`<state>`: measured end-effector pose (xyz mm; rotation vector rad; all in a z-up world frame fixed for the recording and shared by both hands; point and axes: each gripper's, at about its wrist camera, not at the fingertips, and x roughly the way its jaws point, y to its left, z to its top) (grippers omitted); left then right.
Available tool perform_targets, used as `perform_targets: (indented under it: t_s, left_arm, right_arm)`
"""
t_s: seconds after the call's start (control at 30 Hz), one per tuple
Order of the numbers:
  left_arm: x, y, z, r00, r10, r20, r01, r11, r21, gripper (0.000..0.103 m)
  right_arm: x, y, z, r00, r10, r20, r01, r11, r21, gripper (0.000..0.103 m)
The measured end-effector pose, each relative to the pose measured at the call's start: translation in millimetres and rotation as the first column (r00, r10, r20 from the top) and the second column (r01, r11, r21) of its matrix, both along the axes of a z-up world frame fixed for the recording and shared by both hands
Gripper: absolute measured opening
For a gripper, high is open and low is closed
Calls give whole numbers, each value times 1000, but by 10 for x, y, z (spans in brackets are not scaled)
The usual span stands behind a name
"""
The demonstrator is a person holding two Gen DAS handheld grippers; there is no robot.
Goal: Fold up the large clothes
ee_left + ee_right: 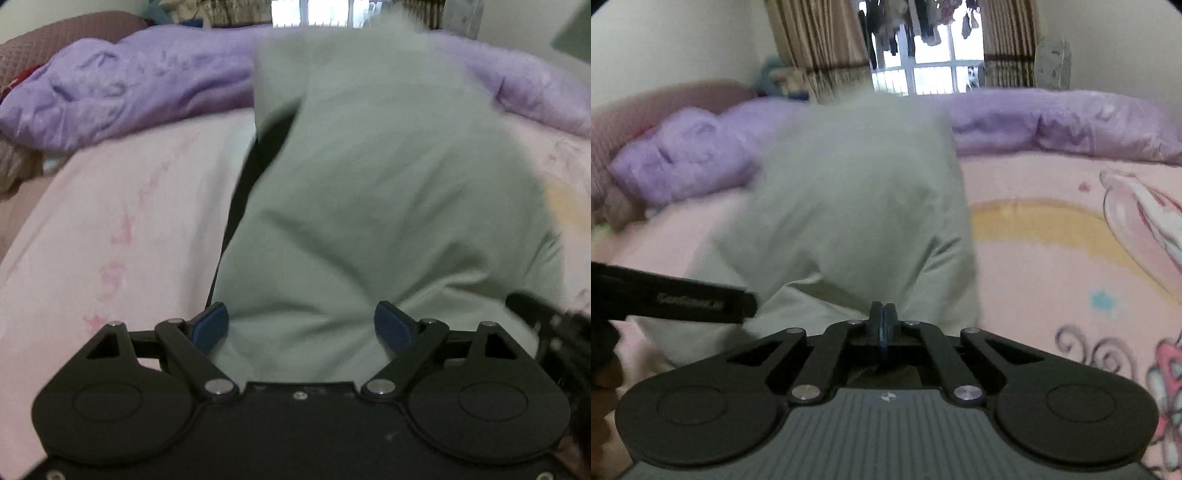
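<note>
Sage-green garment lies bunched on the pink bed sheet — right tongs pinched fully shut at its near edge, left tongs spread wide, gripping nothing — draw the fold over evenly, keeping edges aligned.

Your left gripper: matte black plastic body, two round disc housings, slotted linkage arms on silver pivot screws, blue rubbery finger pads. Your right gripper: same black linkage and silver pivots, same blue pads, plus a grey ribbed top plate with a small pale logo. In the right view, the black bar at left carries blurred pale lettering, unreadable.
</note>
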<state>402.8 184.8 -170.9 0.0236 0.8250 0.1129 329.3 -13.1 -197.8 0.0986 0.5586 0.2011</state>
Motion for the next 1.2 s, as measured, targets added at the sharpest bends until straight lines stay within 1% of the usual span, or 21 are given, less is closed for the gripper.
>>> perform_targets:
  t_s: [0.03, 0.13, 0.2, 0.27, 0.3, 0.33, 0.4, 0.43, 0.5, 0.53, 0.6, 0.73, 0.77, 0.8, 0.83, 0.87, 0.93, 0.97, 1.1, 1.17, 1.2]
  left_arm:
    - [-20, 12, -43, 1000, 5, 19, -5, 1000, -2, 98]
    - [-69, 80, -54, 1000, 21, 18, -22, 1000, 6, 101]
    - [-96, 166, -47, 999, 37, 22, -36, 999, -34, 101]
    - [-105, 219, 23, 997, 62, 45, -60, 997, -40, 98]
    - [-114, 241, 116, 994, 81, 80, -78, 996, -37, 97]
    - [-102, 263, 224, 987, 102, 128, -96, 994, -47, 97]
    - [10, 326, 512, 956, 152, 250, -124, 985, -124, 98]
    - [99, 353, 622, 943, 174, 285, -132, 978, -159, 98]
    - [386, 372, 806, 915, 215, 341, -151, 967, -205, 98]
    - [541, 356, 844, 907, 221, 358, -154, 966, -206, 98]
    - [934, 303, 828, 905, 199, 375, -140, 974, -179, 98]
    - [1513, 187, 583, 912, 134, 389, -95, 988, -118, 98]
    - [1609, 200, 484, 915, 127, 384, -90, 989, -113, 100]
    - [1686, 217, 349, 921, 130, 369, -92, 989, -119, 100]
    - [1743, 261, 214, 931, 139, 336, -101, 987, -128, 100]
    - [1808, 290, 64, 946, 150, 286, -115, 984, -134, 101]
    - [1901, 386, -106, 953, 160, 257, -121, 979, -162, 101]
    - [1938, 403, -104, 954, 164, 249, -125, 978, -167, 101]
    - [1910, 353, -76, 956, 170, 238, -139, 980, -140, 102]
    - [1898, 294, 61, 952, 158, 261, -143, 987, -77, 99]
    - [1815, 252, 171, 939, 161, 303, -156, 987, -42, 99]
  right_arm:
    - [7, -32, -56, 1000, -4, 10, 3, 999, 39, 0]
    - [19, -47, -64, 1000, 10, 6, -10, 998, 60, 0]
    - [22, -79, -33, 1000, 15, 4, -16, 997, 76, 0]
    - [-4, -127, 102, 1000, 24, 0, -24, 992, 120, 0]
    - [-21, -182, 177, 1000, 25, 4, -25, 988, 155, 6]
    - [-33, -209, 301, 999, 16, 34, -22, 983, 184, 10]
    - [-39, -253, 649, 985, -51, 166, 14, 975, 220, 16]
    - [-1, -265, 781, 973, -80, 216, 27, 971, 238, 20]
    - [238, -244, 1034, 949, -116, 292, 35, 962, 270, 22]
    - [439, -187, 1114, 943, -122, 308, 41, 966, 256, 22]
    - [866, -66, 1132, 932, -147, 332, 73, 972, 225, 22]
    - [1574, 103, 894, 952, -140, 271, 79, 972, 223, 22]
    - [1731, 166, 781, 961, -113, 251, 68, 981, 182, 22]
    - [1872, 254, 615, 970, -88, 228, 66, 993, 102, 22]
    - [1944, 329, 454, 976, -96, 197, 89, 995, 45, 22]
    - [2048, 339, 263, 981, -112, 158, 108, 994, 31, 22]
    - [2230, 213, 144, 995, -88, 51, 81, 989, 123, 22]
    - [2256, 162, 119, 996, -85, 33, 78, 984, 161, 22]
    - [2244, 255, 144, 996, -87, 19, 84, 988, 126, 23]
    - [2223, 210, 207, 997, -73, 24, 69, 989, 133, 30]
    - [2203, 189, 284, 998, -59, 13, 57, 988, 146, 37]
